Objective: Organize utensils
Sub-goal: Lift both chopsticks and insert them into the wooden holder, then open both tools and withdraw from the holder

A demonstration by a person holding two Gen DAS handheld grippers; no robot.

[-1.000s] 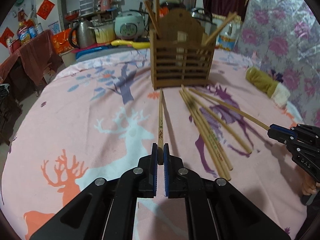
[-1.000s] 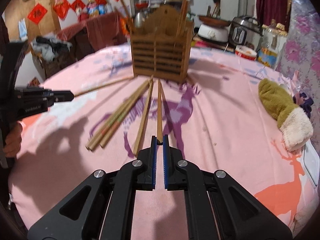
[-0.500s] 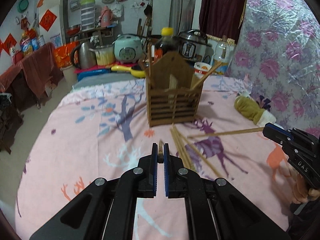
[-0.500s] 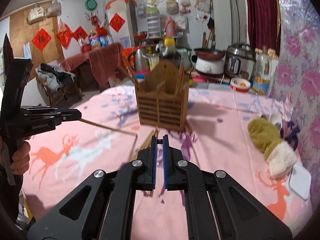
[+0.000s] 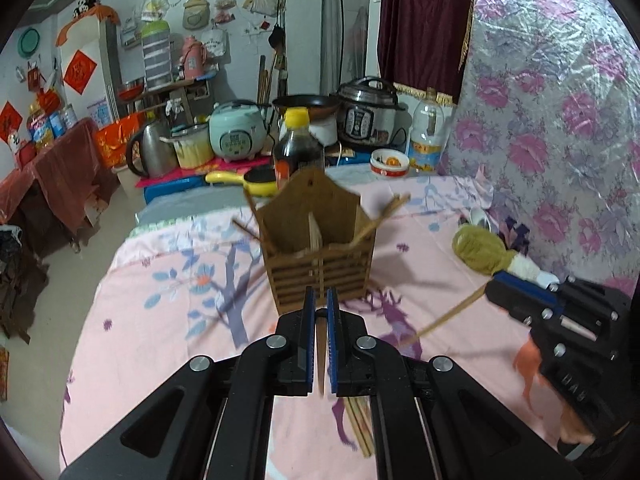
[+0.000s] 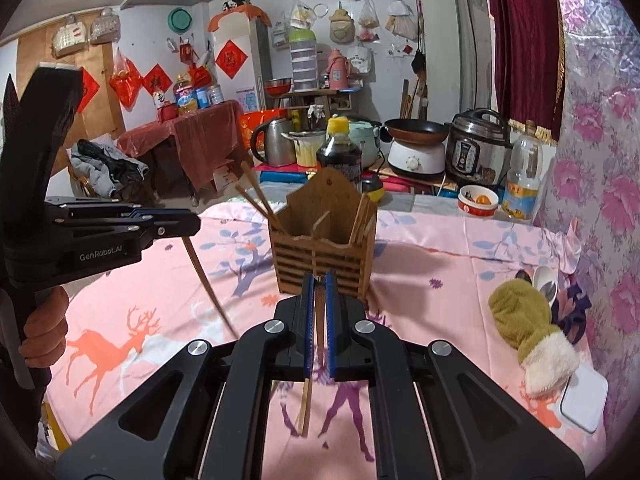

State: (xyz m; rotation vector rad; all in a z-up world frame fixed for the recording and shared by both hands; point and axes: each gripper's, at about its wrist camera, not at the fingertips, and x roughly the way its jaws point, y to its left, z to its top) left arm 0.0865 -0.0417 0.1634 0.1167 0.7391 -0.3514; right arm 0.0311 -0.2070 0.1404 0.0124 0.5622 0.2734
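Both tongs are pinching shut, each holding one chopstick up off the table: the left tongs [image 5: 318,308] and the right tongs [image 6: 319,286]. The box [image 6: 324,248] is sitting just ahead. Tip each stick upright, then lower it slowly into a slot.

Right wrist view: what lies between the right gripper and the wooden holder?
In the right wrist view, nothing lies between the right gripper and the wooden holder except the chopstick clamped in the gripper; the pink tablecloth shows beside it.

Slatted wooden holder [image 5: 320,268] upright, chopsticks [image 5: 386,212] leaning inside.
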